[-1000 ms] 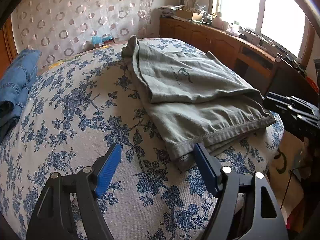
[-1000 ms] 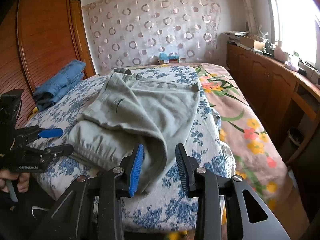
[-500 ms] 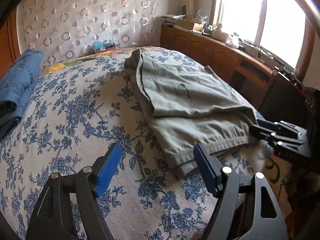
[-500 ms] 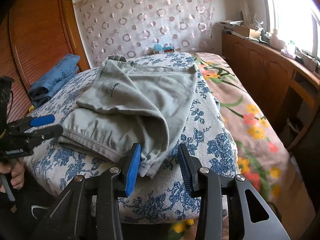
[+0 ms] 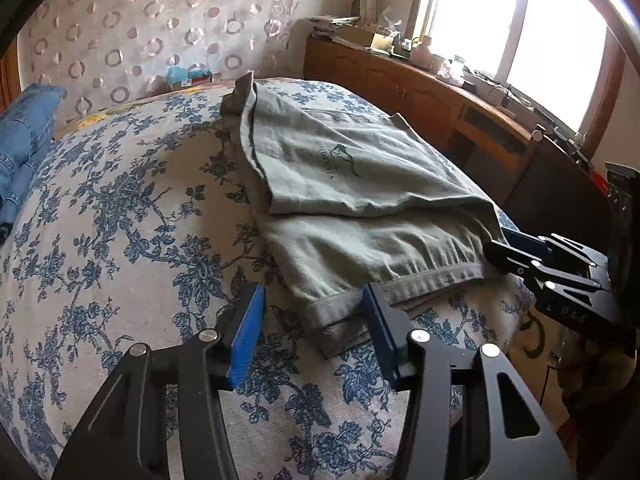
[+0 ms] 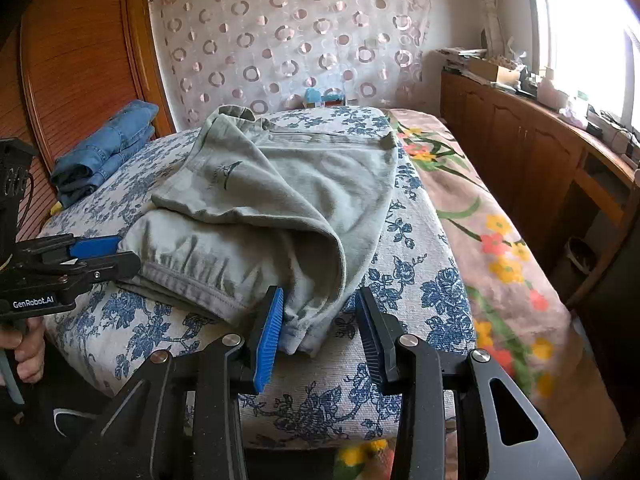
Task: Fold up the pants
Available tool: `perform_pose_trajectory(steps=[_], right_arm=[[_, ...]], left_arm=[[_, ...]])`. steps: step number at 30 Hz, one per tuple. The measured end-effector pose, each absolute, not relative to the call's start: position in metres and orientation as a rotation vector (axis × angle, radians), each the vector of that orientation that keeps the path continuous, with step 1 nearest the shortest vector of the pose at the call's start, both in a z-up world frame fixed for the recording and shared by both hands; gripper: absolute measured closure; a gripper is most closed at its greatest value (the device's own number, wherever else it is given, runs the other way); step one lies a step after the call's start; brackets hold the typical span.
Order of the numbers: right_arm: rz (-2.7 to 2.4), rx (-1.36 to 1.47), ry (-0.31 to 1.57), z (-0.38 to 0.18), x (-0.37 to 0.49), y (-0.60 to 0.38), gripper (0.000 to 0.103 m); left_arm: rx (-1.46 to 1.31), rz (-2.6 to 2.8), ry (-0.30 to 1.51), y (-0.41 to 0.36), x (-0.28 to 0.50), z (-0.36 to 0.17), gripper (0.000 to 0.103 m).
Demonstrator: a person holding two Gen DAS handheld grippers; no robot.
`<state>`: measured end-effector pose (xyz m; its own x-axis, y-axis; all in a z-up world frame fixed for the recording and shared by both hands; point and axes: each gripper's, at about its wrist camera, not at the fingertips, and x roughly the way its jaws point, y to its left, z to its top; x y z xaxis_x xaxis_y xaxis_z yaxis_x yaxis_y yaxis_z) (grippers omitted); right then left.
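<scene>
Grey-green pants (image 5: 360, 200) lie folded over on the blue-flowered bed cover (image 5: 120, 220), the hem end toward me. My left gripper (image 5: 314, 330) is open, its jaws on either side of the near left corner of the hem. My right gripper (image 6: 318, 326) is open around the near right corner of the pants (image 6: 280, 208). Each gripper shows in the other's view: the right one at the hem's right end (image 5: 516, 250), the left one at the hem's left end (image 6: 100, 254).
Folded blue jeans (image 6: 108, 148) lie at the bed's far left by a wooden wardrobe (image 6: 80, 60). A floral blanket (image 6: 480, 220) covers the bed's right side. A wooden cabinet (image 6: 540, 152) with clutter runs under the window. A circle-patterned curtain (image 6: 300, 40) hangs behind.
Both grippers have moved in toward the hem end of the pants and now bracket its two near corners. The left gripper's jaws have narrowed; the pants have not moved.
</scene>
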<state>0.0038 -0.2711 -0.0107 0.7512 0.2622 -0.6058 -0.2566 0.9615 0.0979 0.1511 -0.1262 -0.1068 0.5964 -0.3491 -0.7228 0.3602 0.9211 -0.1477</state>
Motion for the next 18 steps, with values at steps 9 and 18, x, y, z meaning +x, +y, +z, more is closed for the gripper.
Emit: perform_pose_trajectory(steps=[9,18], right_arm=[[0.341,0.049,0.66,-0.013,0.01,-0.27,0.087],[0.419,0.127,0.617,-0.002,0.007,-0.282,0.093]], left_arm=[[0.013,-0.428,0.83,-0.133,0.149,-0.107,0.08],[0.008,-0.471,0.788,-0.126,0.133,-0.082,0.095]])
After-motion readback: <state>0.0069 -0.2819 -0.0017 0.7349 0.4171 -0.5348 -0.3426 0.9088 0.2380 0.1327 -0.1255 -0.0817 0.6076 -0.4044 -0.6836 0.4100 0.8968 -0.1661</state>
